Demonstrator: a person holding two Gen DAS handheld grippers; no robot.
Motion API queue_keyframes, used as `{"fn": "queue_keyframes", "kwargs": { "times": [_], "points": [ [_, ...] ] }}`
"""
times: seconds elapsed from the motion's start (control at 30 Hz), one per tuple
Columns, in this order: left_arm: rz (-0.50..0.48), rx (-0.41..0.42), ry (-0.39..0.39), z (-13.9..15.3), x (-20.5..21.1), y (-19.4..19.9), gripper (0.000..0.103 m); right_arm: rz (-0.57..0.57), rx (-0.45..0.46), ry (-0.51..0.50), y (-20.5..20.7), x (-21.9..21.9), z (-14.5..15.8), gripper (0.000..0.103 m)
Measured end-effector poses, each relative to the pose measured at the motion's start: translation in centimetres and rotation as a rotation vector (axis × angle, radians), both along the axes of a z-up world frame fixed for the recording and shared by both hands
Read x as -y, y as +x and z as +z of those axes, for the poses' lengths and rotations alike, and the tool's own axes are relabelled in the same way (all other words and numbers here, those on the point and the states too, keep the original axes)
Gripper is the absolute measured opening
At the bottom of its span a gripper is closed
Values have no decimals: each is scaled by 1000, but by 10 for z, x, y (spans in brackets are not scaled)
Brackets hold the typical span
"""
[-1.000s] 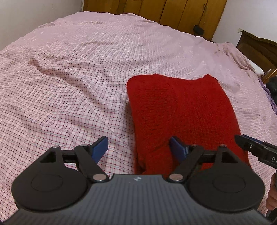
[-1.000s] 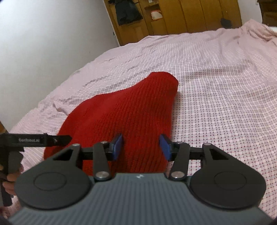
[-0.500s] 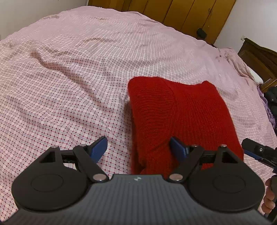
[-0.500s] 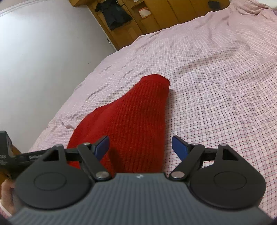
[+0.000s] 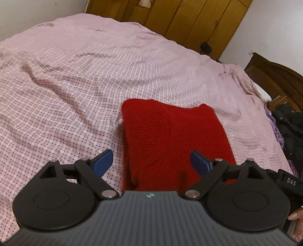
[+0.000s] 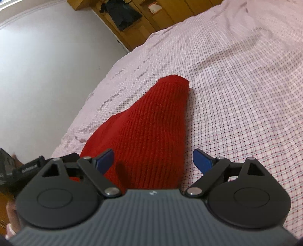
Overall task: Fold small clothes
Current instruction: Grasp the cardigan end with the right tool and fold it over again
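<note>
Both grippers, left gripper point(image 5: 151, 162) and right gripper point(image 6: 153, 160), are opening wide, gripping nothing, red knit point(image 5: 170, 136) stretching lengthwise straight up-frame from them.

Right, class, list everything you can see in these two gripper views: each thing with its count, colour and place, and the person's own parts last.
Knitted garment: one, red, folded flat on the bed, near edge between the fingers of both grippers.
Bedsheet: one, pink check, covering the bed.
Wardrobe: one, brown wood, behind the bed.
Headboard: one, dark wood, right edge of the left view.
Dark clothing: one heap, black, right of the bed.
Wall: white, left of the right view.
Left gripper: black, blue pads, jaws opening, not pressing the garment.
Right gripper: the same, jaws opening.
</note>
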State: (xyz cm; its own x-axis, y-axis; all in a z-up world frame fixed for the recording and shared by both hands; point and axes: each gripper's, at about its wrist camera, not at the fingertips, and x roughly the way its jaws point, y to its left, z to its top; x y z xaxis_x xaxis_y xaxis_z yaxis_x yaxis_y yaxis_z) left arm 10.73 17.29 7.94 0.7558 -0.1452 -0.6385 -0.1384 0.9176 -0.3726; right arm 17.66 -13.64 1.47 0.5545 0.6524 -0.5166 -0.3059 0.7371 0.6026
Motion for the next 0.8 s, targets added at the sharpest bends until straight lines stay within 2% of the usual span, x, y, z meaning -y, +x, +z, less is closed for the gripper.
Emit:
{"fn": "queue_keyframes", "kwargs": {
  "times": [0.27, 0.3, 0.33, 0.43, 0.63, 0.8],
  "points": [
    [-8, -71, -68, -27, -6, 13, 93, 13, -94, 105, 21, 0, -25, 92],
    [-6, -71, -85, -30, -7, 13, 93, 18, -107, 123, 24, 0, -29, 94],
    [-5, -72, -96, -31, -9, 14, 93, 18, -125, 134, 26, 0, -32, 103],
    [-17, -73, -126, -36, -13, 16, 93, 21, -170, 174, 32, -1, -44, 103],
    [-22, -83, -204, -47, -20, 21, 94, 43, -179, 207, 34, 0, -50, 103],
    [-23, -76, -214, -48, -19, 22, 94, 71, -209, 242, 39, 3, -54, 103]
  ]
}}
